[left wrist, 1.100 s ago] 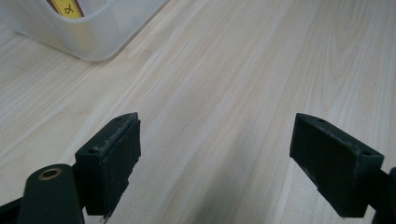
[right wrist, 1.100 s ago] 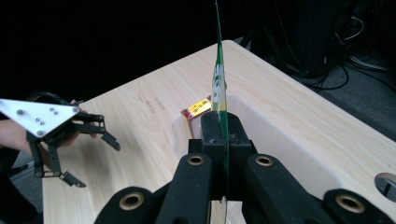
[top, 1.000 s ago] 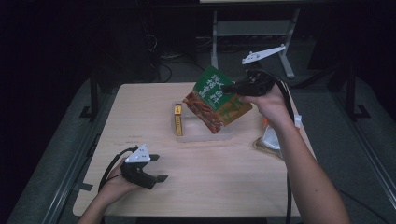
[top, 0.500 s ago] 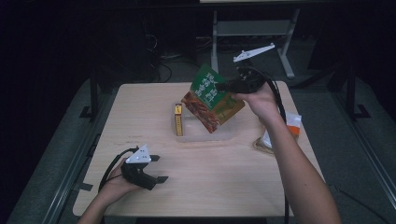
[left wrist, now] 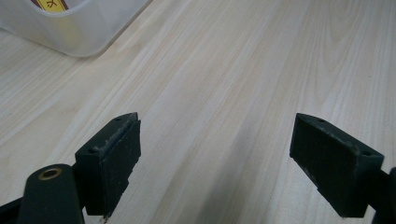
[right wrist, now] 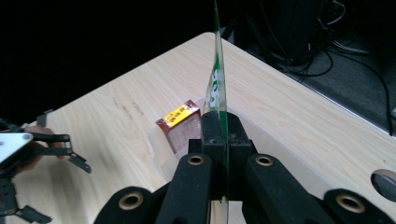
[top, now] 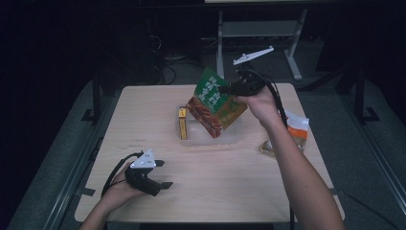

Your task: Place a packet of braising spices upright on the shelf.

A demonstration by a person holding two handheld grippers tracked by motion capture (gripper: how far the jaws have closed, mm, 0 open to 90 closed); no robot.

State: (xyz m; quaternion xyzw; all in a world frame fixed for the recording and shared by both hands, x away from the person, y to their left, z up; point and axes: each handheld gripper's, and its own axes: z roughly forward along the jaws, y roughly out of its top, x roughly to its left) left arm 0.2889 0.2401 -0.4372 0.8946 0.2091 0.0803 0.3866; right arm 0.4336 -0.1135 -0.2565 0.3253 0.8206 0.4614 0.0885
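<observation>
A green and red snack bag (top: 215, 103) hangs tilted over a clear plastic tub (top: 230, 136) at the middle of the table. My right gripper (top: 224, 89) is shut on the bag's upper edge. In the right gripper view the bag (right wrist: 217, 79) shows edge-on, pinched between the closed jaws of that gripper (right wrist: 221, 135). A small red and yellow box (top: 182, 122) stands upright at the tub's left end, also seen as the box (right wrist: 180, 124) below the bag. My left gripper (top: 166, 174) rests open near the front left edge, its jaws wide apart over bare wood (left wrist: 219, 158).
An orange and white packet (top: 297, 126) lies at the table's right edge, beside the person's right forearm. A corner of the tub (left wrist: 74, 32) sits just ahead of the left gripper. A metal stand and cables are on the floor behind the table.
The right gripper has carried the bag leftward and slightly down, over the tub. The orange packet has come out from behind the arm. The left gripper has stayed put.
</observation>
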